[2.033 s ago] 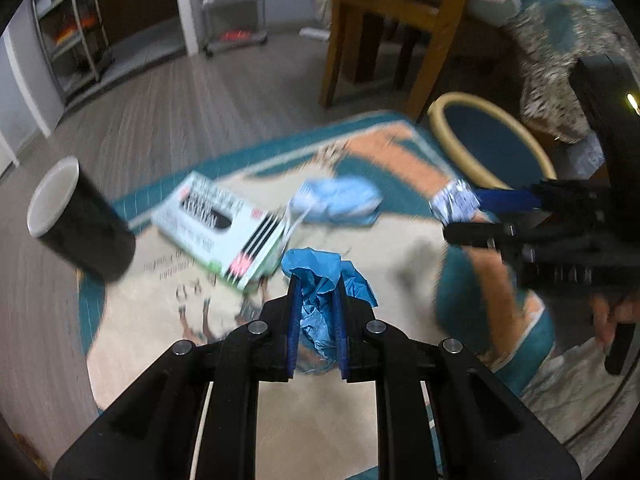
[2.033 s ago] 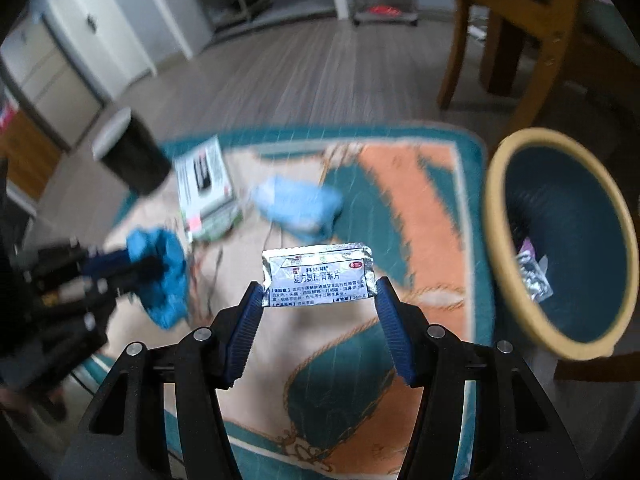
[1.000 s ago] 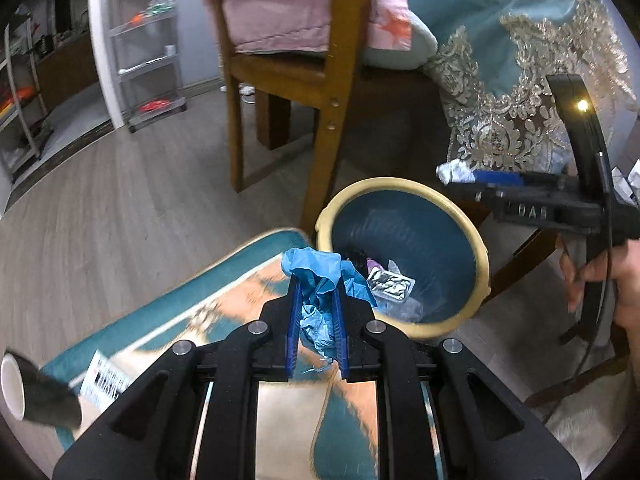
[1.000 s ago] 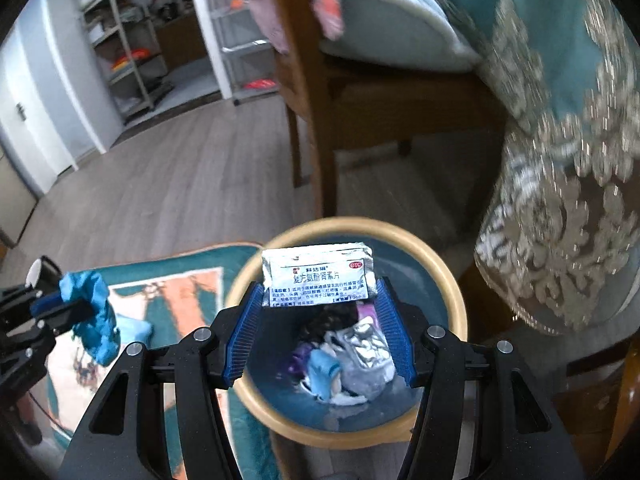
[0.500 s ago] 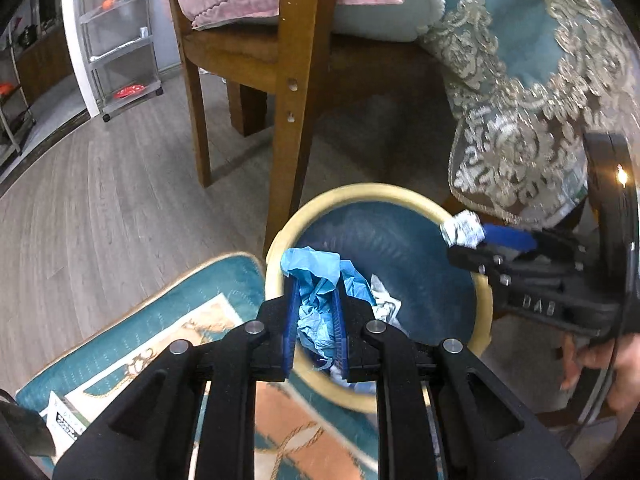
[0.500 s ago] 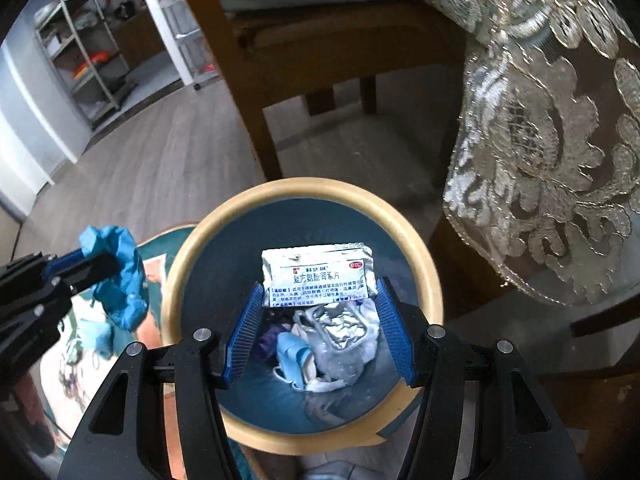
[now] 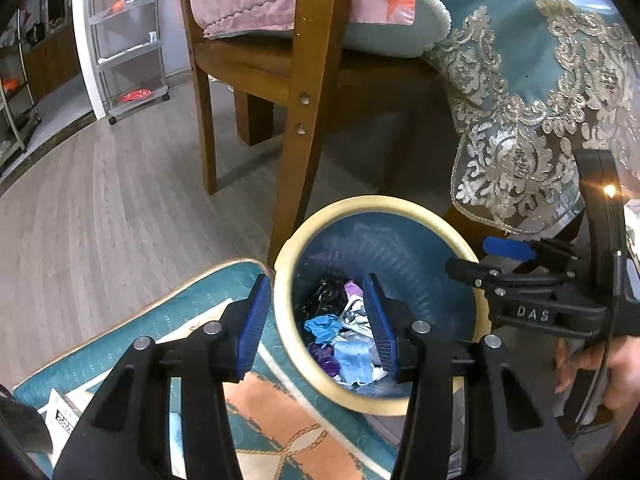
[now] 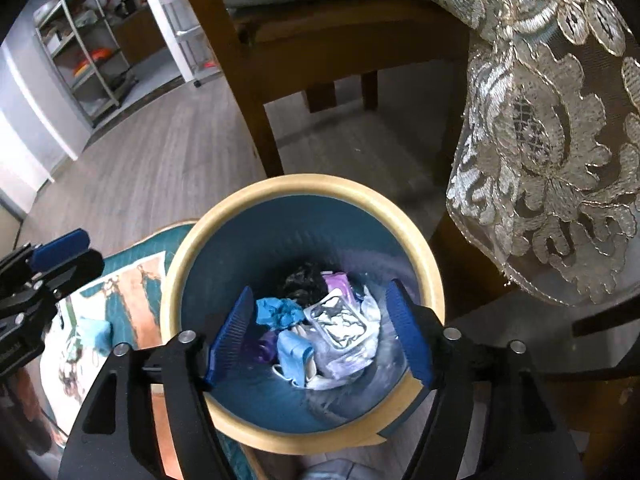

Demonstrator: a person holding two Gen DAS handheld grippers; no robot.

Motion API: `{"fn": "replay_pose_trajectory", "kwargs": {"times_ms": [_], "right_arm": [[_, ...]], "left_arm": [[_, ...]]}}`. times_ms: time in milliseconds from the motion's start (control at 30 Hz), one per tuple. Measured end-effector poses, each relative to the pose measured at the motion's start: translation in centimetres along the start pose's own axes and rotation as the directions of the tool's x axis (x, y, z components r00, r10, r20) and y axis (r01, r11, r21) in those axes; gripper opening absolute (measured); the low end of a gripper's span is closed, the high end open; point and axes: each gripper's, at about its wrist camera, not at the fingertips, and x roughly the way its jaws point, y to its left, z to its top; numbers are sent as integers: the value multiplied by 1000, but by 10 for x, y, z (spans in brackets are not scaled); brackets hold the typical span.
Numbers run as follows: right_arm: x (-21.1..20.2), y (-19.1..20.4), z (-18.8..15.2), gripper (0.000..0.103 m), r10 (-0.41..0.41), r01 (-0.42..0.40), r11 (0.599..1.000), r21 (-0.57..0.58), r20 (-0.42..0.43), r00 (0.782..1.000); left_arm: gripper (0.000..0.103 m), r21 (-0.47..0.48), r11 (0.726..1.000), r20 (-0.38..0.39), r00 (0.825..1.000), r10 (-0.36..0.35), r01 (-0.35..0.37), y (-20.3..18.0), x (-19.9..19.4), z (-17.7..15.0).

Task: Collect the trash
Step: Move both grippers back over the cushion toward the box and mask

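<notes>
A round bin with a tan rim [image 7: 348,204] [image 8: 304,182] and a dark blue inside stands on the floor by the rug. Both grippers hover over it. My left gripper [image 7: 316,320] is open and empty. My right gripper [image 8: 320,332] is open and empty. In the bin lie a crumpled blue glove [image 8: 280,312] [image 7: 322,326], a silver foil packet [image 8: 340,322], a light blue mask [image 8: 294,354] and other scraps. The right gripper also shows at the right of the left wrist view [image 7: 496,256], and the left gripper at the left of the right wrist view [image 8: 60,252].
A wooden chair [image 7: 304,92] with a pink cushion stands just behind the bin. A lace tablecloth [image 8: 560,140] hangs at the right. A teal and orange rug [image 7: 272,420] lies left of the bin, with a light blue wad [image 8: 94,330] and a white box [image 7: 60,414] on it.
Both grippers have opened over the bin. The blue glove has dropped from the left one and the foil packet from the right one; both now lie in the bin.
</notes>
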Motion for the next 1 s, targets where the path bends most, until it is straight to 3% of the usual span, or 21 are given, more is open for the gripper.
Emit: {"fn": "replay_pose_trajectory", "kwargs": {"times_ms": [67,233,300,500,833,1000], "right_arm": [[-2,4,0,74,4,-4,1000,-4,1,1000],[-13,17,2,78,4,-3,999,-36,12,1000],[-17,23,2,80,7,-7,999,-43,19,1000],[-36,53,2,91,7,-3,996,-85,47,999],[-56,122,-11,92,9,11,978,-209,93,996],[-59,150,-20,93,54,-22,965,-262,116,992]], "left_arm": [[48,10,1000,8,1000,14,-15,3,-8,-3],[66,6,998,40,997,65,-65,15,-32,-13],[78,-7,996,48,995,86,-86,21,-42,-17],[93,-33,989,89,985,149,-147,40,-85,-42],[97,-143,961,128,959,254,-235,115,-168,-93],[97,-231,926,87,942,324,-297,157,-182,-127]]}}
